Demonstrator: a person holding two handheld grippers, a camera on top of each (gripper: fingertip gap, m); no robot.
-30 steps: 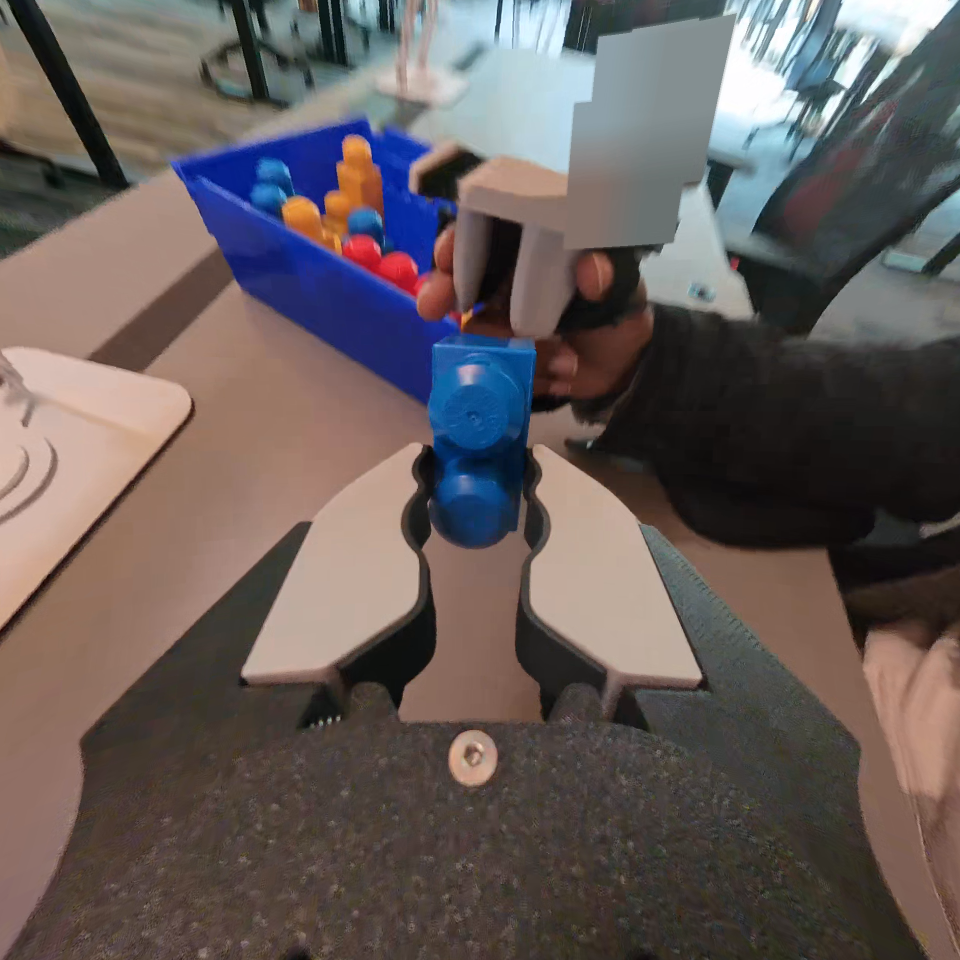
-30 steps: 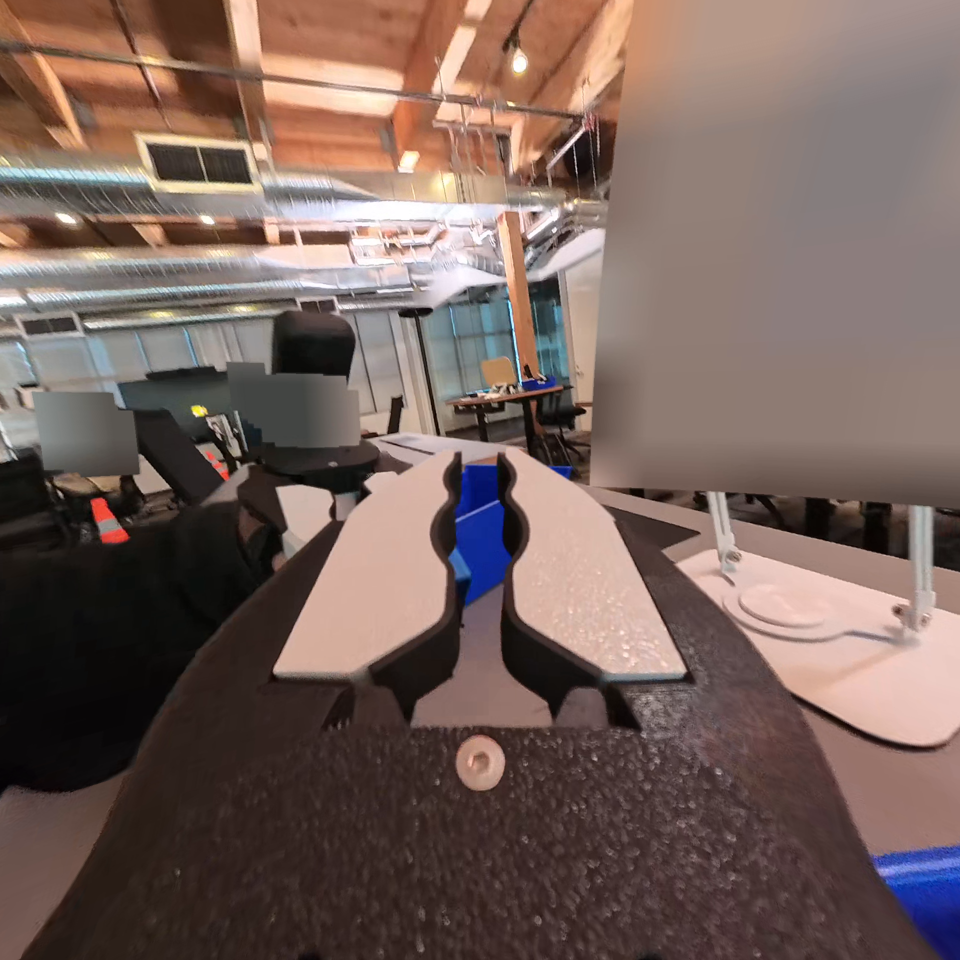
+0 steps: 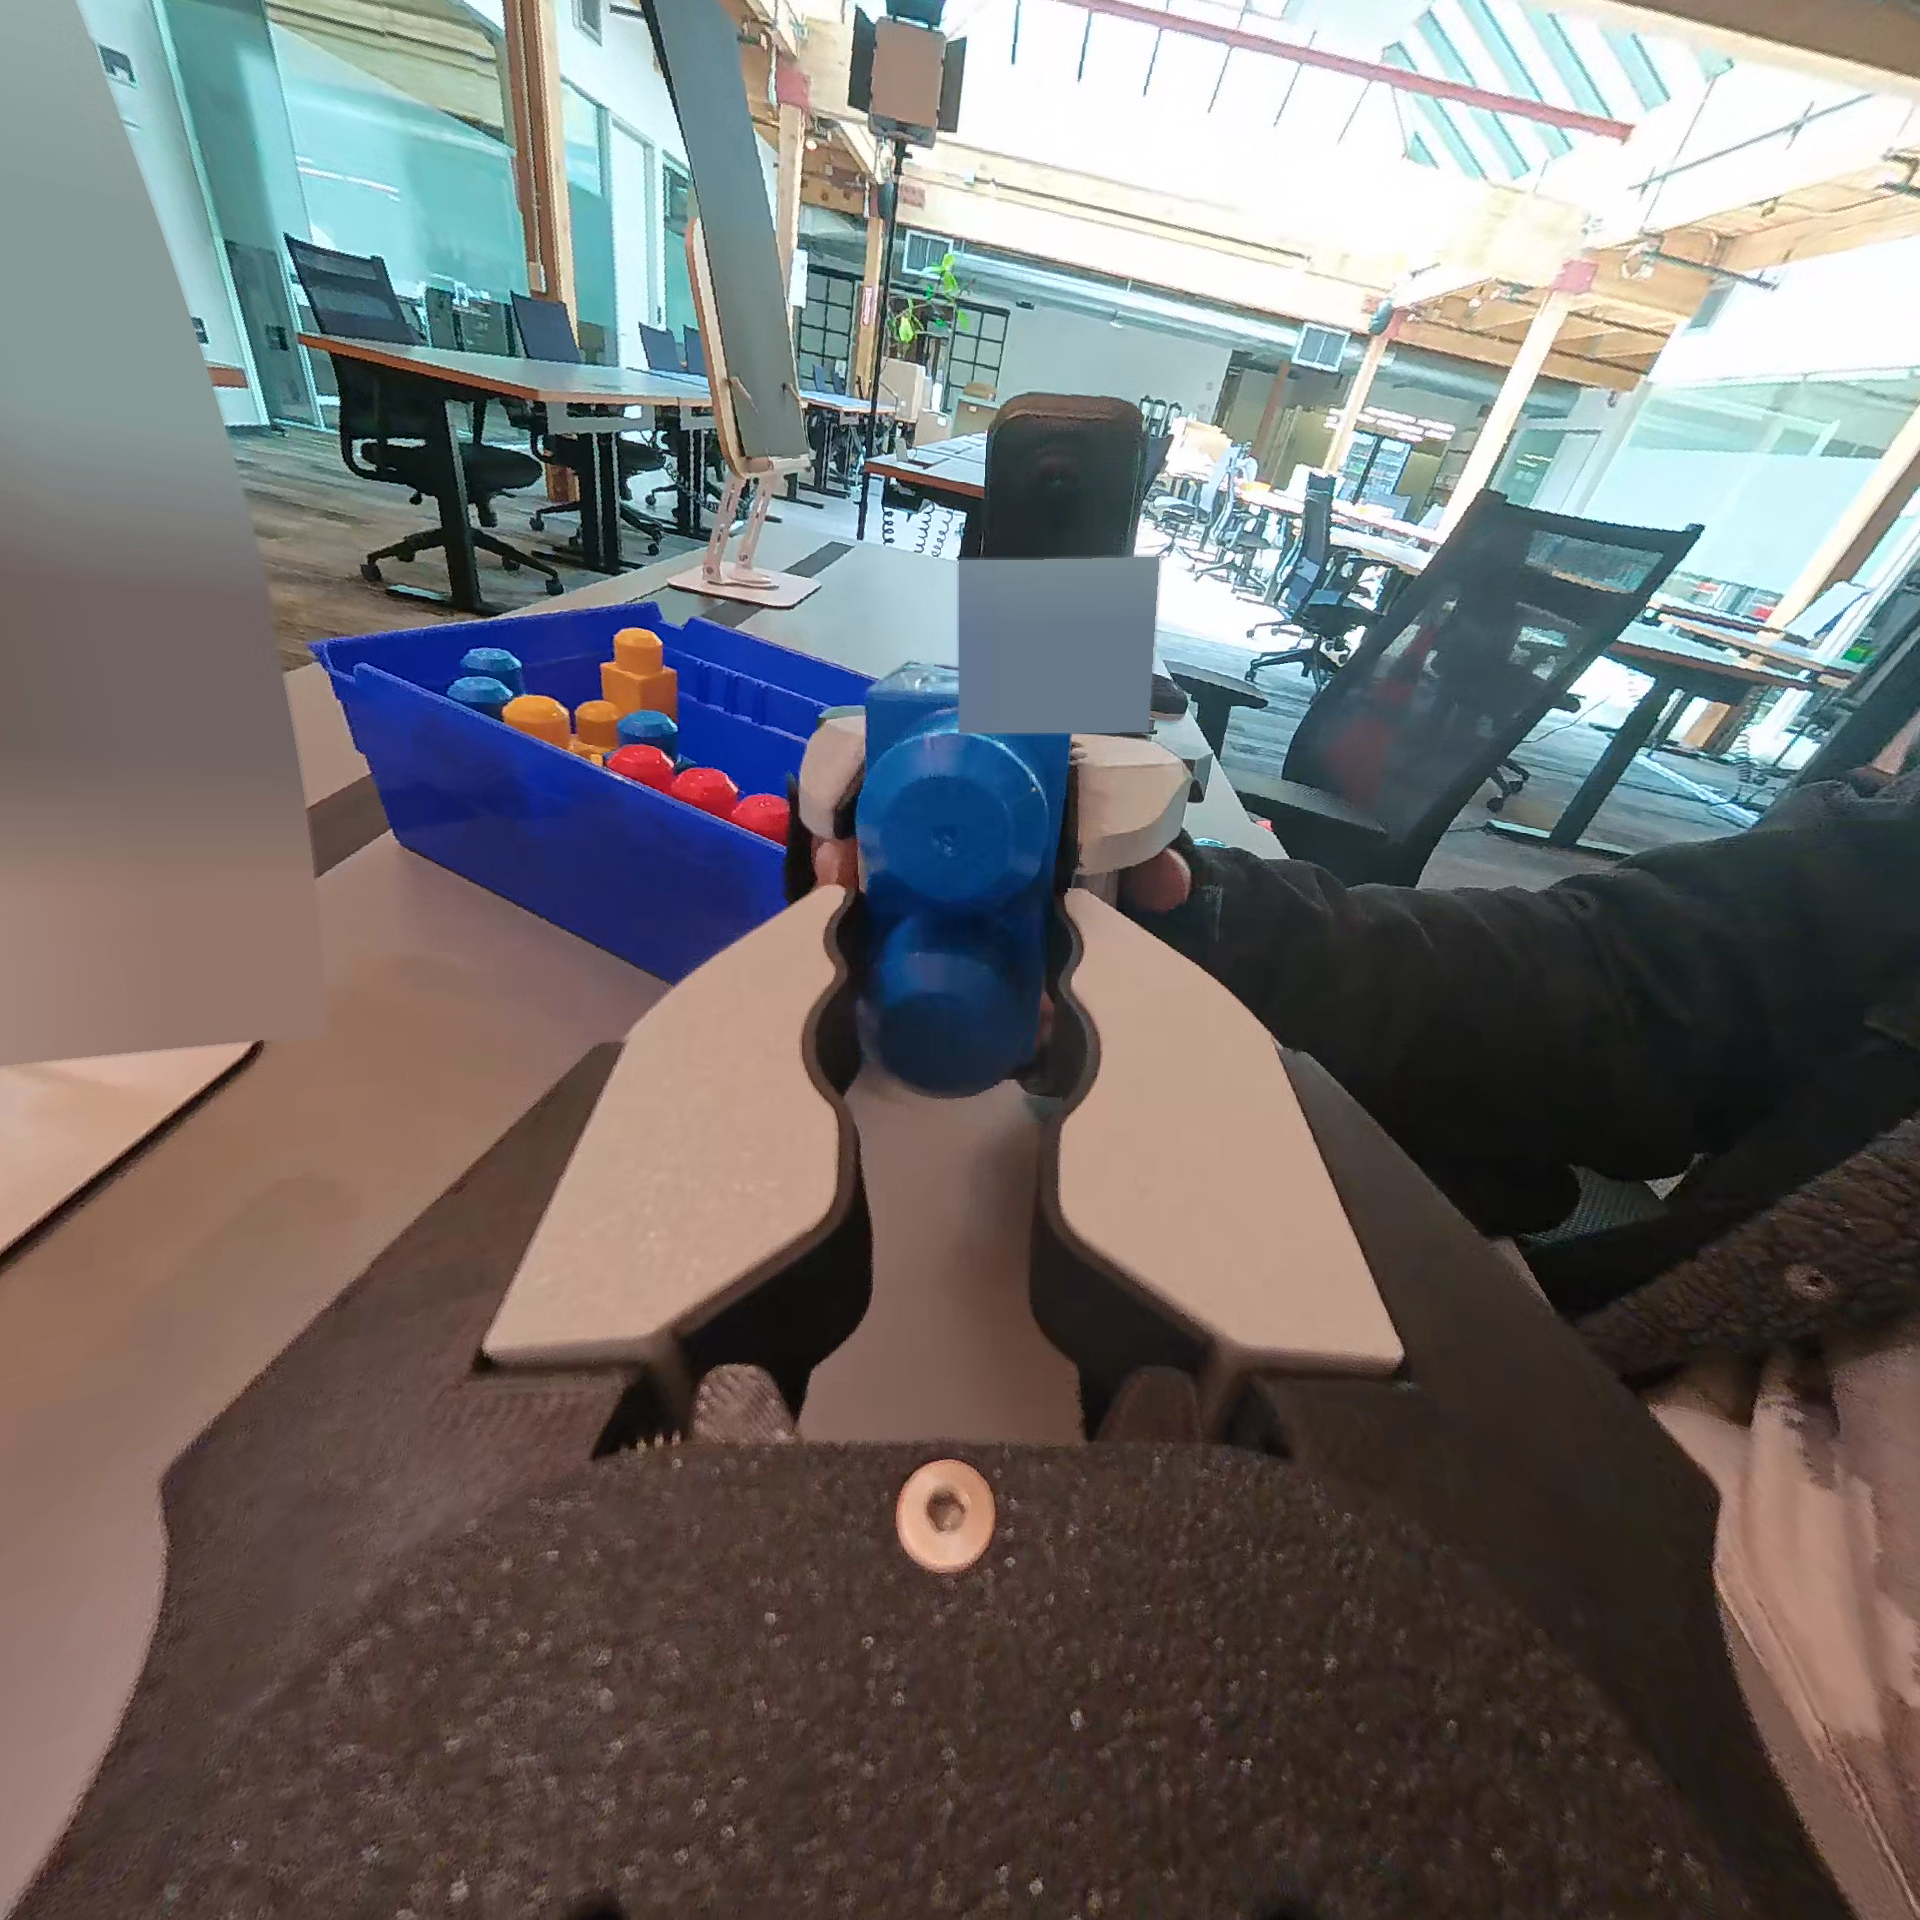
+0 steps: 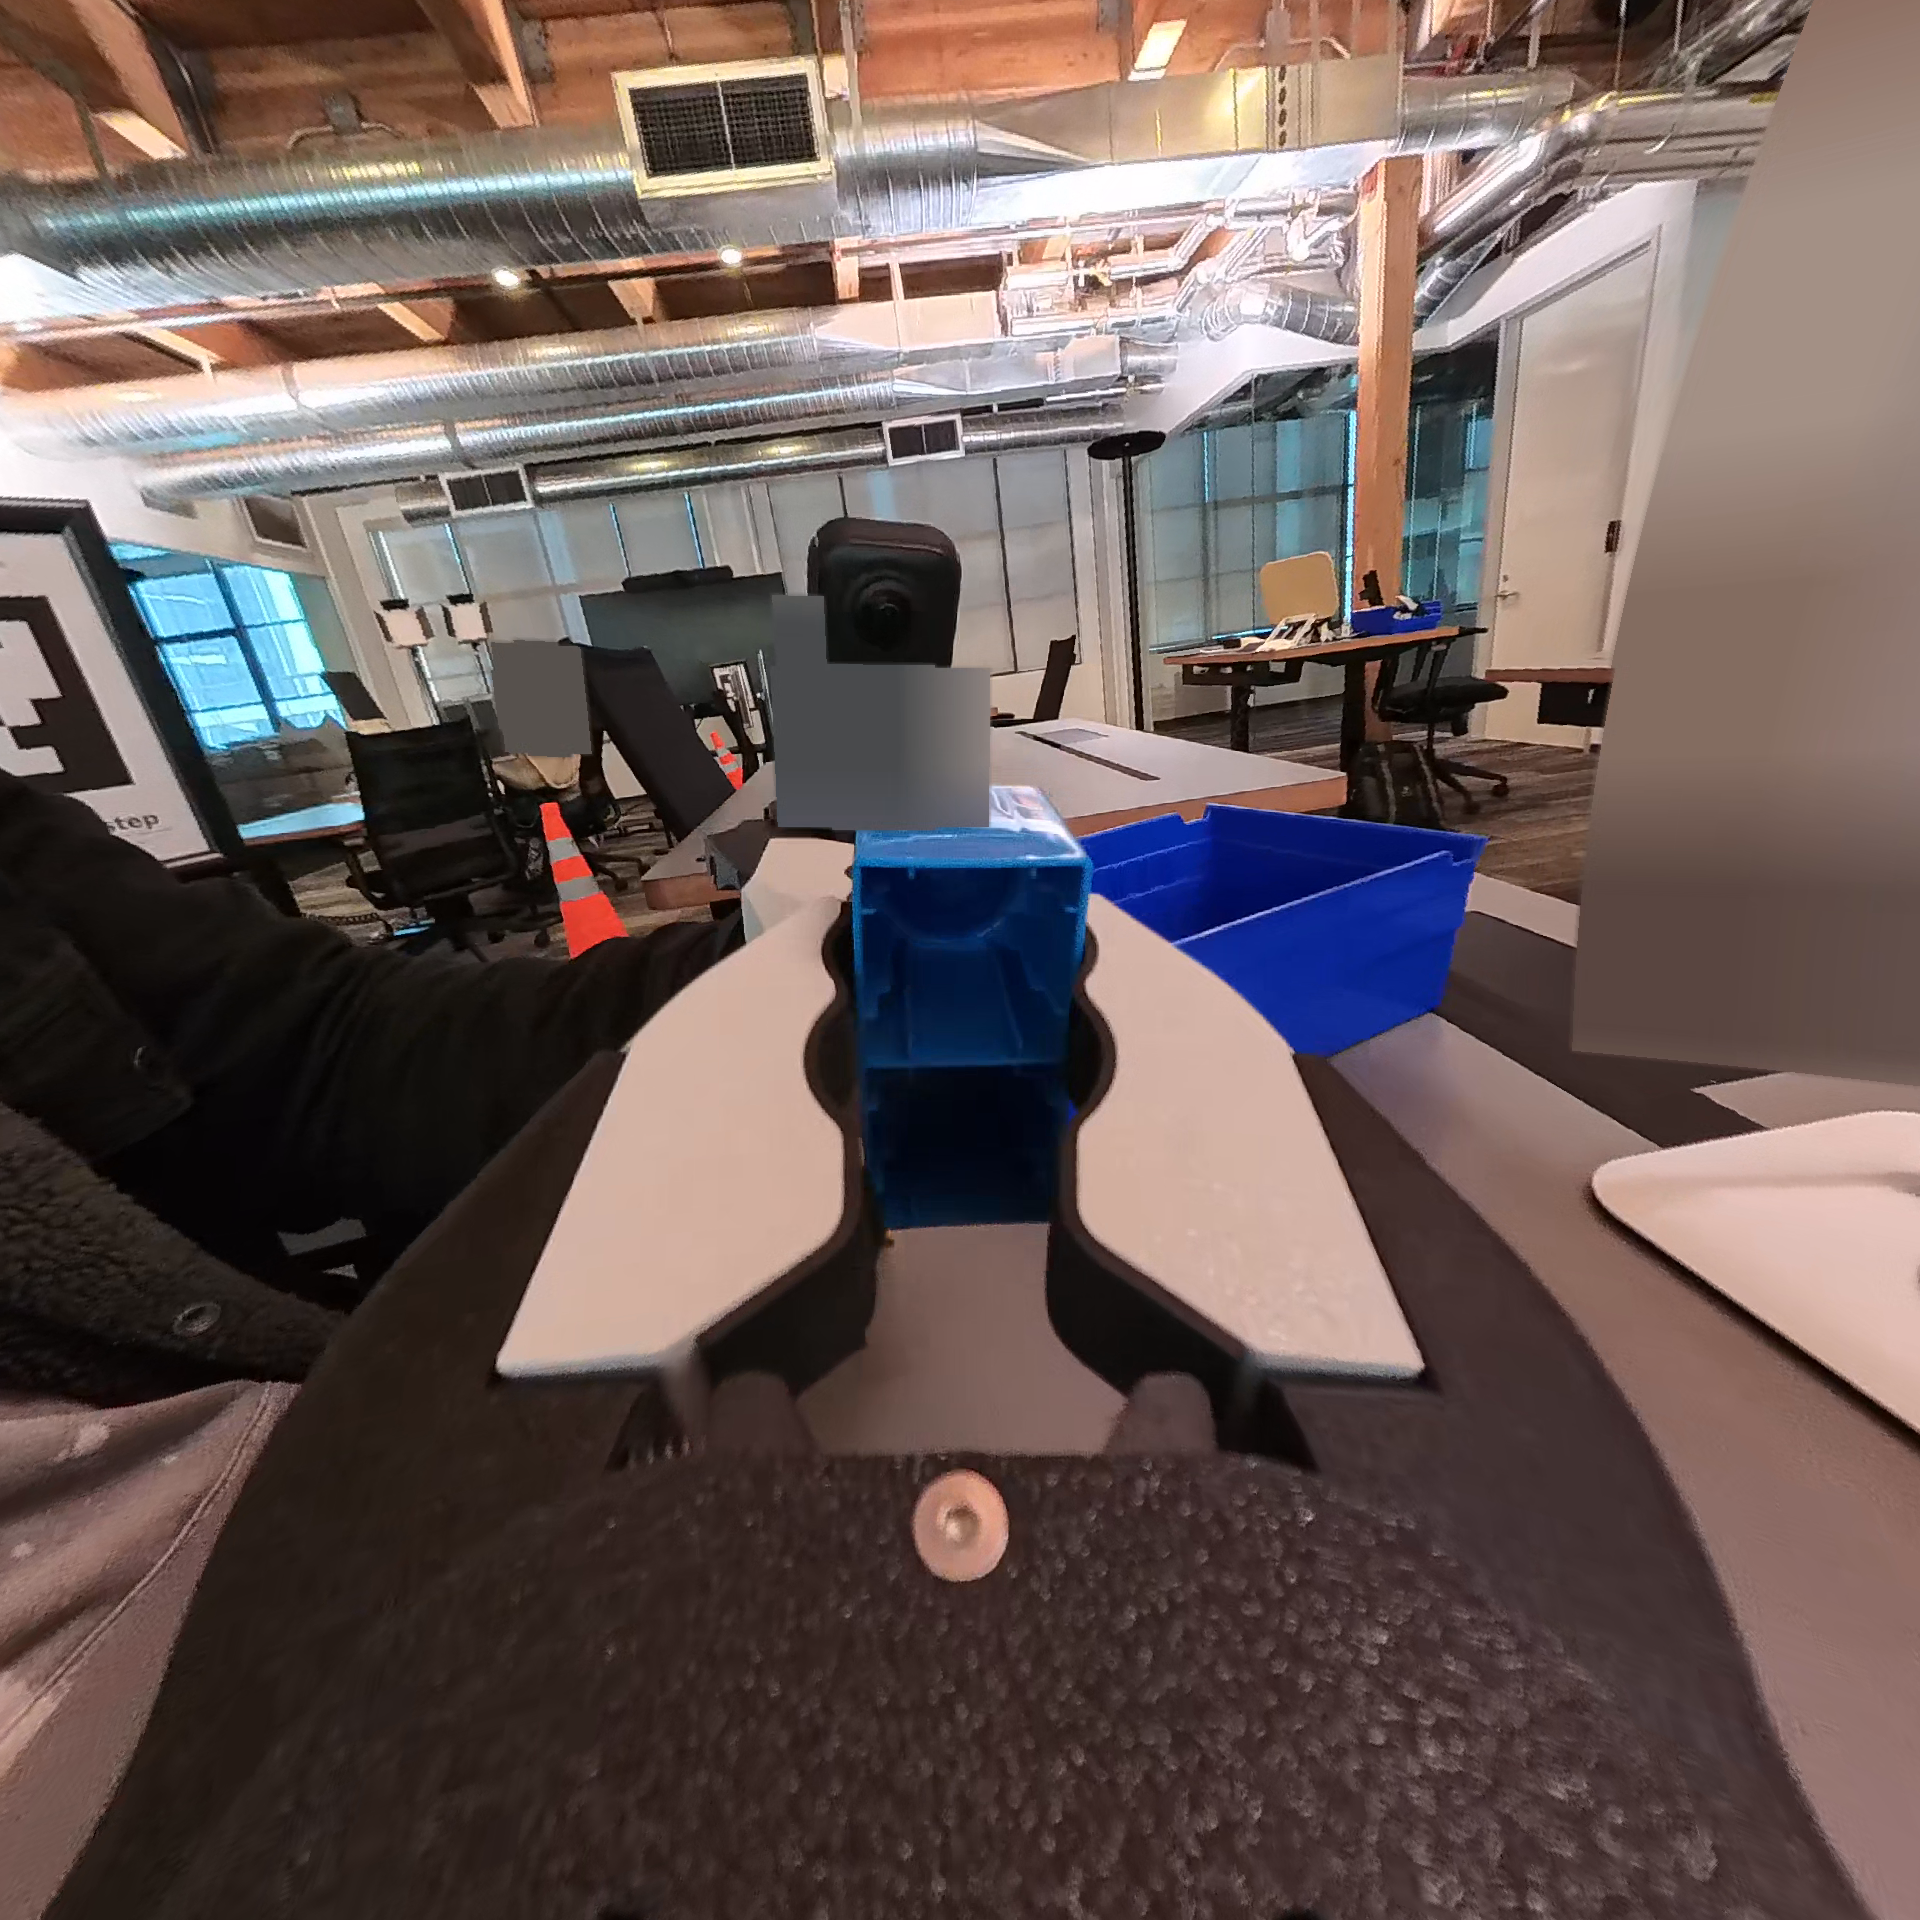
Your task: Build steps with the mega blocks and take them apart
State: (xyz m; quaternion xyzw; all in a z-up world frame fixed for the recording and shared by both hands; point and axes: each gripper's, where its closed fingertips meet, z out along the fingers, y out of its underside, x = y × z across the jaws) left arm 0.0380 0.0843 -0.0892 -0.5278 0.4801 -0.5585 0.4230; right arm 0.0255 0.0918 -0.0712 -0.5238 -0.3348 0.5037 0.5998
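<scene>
A blue two-stud mega block point(image 3: 951, 904) is held in the air between both grippers, which face each other. My left gripper point(image 3: 951, 925) is shut on it, with the studs toward its camera. My right gripper point(image 4: 966, 935) is shut on the same block point(image 4: 966, 1039), whose hollow underside faces that camera. The right gripper's white fingers point(image 3: 1132, 800) show just behind the block in the left wrist view. A blue bin point(image 3: 582, 831) behind and to the left holds several orange, blue and red blocks point(image 3: 644, 769). The bin also shows in the right wrist view point(image 4: 1299, 956).
A white stand base point(image 3: 104, 1122) lies on the grey table point(image 3: 416, 1039) at the left; it shows at the right in the right wrist view point(image 4: 1766, 1247). A person's dark sleeve point(image 3: 1558, 987) reaches in from the right. An office chair point(image 3: 1475, 665) stands beyond the table edge. Left and right tips are no more than a few centimetres apart.
Both grippers have tilted up from the table. The right gripper, which was above the block's far end and nearly shut, now grips the block from the opposite side.
</scene>
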